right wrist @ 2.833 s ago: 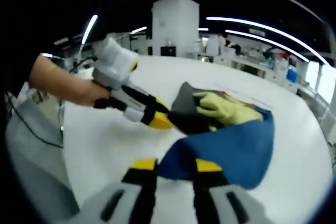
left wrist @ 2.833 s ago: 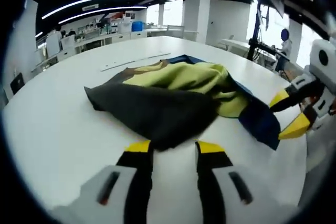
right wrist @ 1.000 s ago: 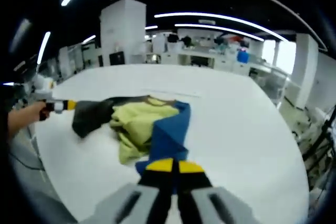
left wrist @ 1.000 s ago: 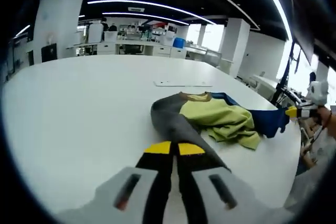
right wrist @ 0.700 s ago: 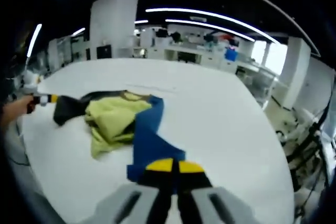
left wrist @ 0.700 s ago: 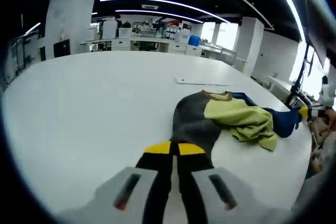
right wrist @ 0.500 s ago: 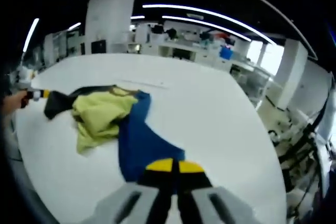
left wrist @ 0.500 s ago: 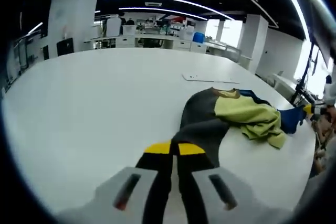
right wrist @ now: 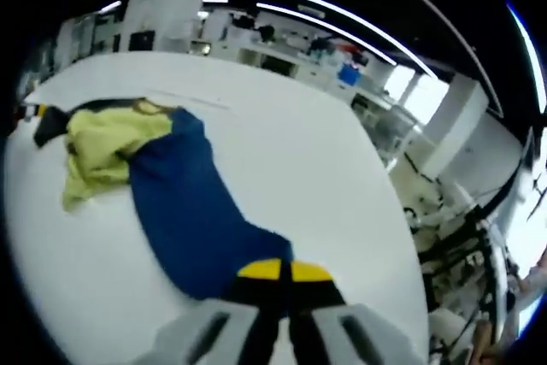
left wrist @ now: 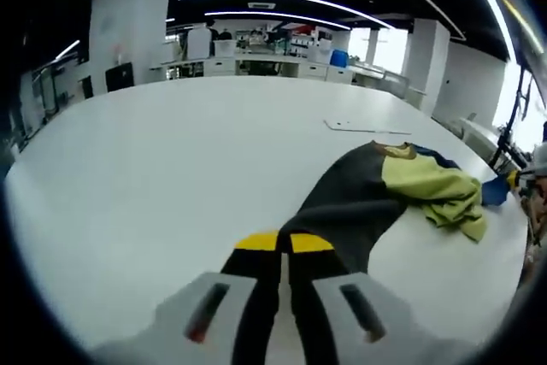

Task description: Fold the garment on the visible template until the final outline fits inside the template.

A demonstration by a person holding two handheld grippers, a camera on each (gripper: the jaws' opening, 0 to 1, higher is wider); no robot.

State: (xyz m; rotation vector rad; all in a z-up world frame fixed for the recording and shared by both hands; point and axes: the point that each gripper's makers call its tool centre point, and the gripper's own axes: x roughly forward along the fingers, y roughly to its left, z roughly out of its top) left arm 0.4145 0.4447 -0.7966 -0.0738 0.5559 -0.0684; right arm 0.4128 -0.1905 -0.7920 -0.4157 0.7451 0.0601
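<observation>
garment (left wrist: 376,194) lies stretched across the white worktop (left wrist: 171,151) near one edge. left gripper (left wrist: 284,244) jaws are clamped on its dark grey end; right gripper (right wrist: 279,272) jaws are clamped on its blue end.
</observation>
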